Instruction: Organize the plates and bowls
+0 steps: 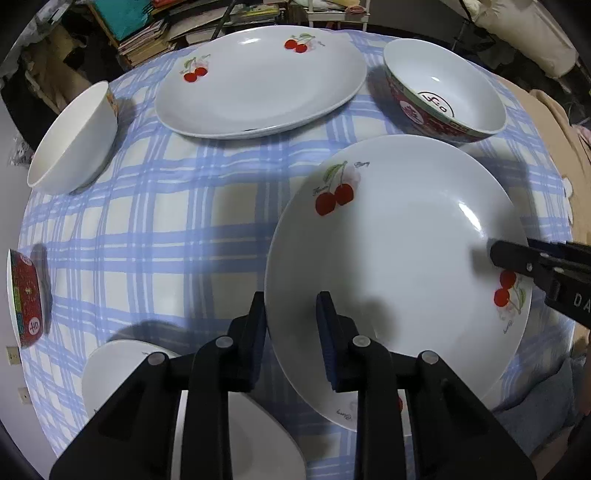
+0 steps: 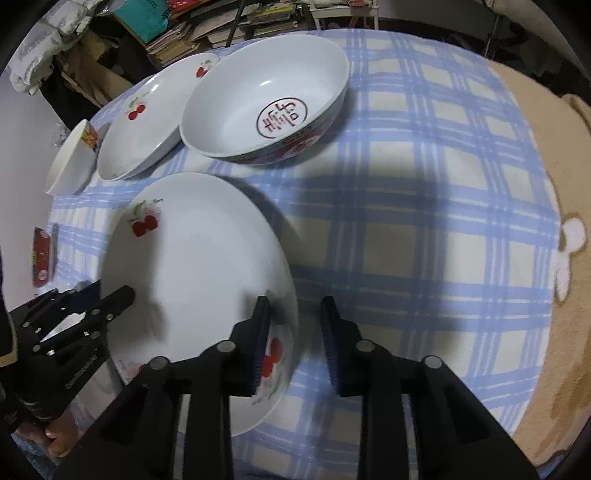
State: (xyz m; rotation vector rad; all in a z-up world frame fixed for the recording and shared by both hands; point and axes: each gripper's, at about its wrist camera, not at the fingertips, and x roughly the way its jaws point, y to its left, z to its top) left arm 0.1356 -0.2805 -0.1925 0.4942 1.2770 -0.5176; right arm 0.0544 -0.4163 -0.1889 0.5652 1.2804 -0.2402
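Note:
A white cherry plate (image 1: pixel 399 266) is held tilted above the blue checked cloth; it also shows in the right wrist view (image 2: pixel 199 266). My left gripper (image 1: pixel 291 306) is open, its jaws straddling the plate's left rim. My right gripper (image 2: pixel 295 314) is open, its jaws straddling the plate's right rim; one of its fingers (image 1: pixel 517 258) shows over the plate. A second cherry plate (image 1: pixel 258 81) lies at the back. A red-sided bowl (image 1: pixel 443 92) stands at the back right, large in the right wrist view (image 2: pixel 266 99).
A plain white bowl (image 1: pixel 74 140) stands at the back left, and another red bowl (image 1: pixel 26 299) at the left edge. A white dish (image 1: pixel 122 369) lies under my left gripper. Books and clutter (image 1: pixel 155 33) sit beyond the table. A beige blanket (image 2: pixel 554 221) borders the cloth on the right.

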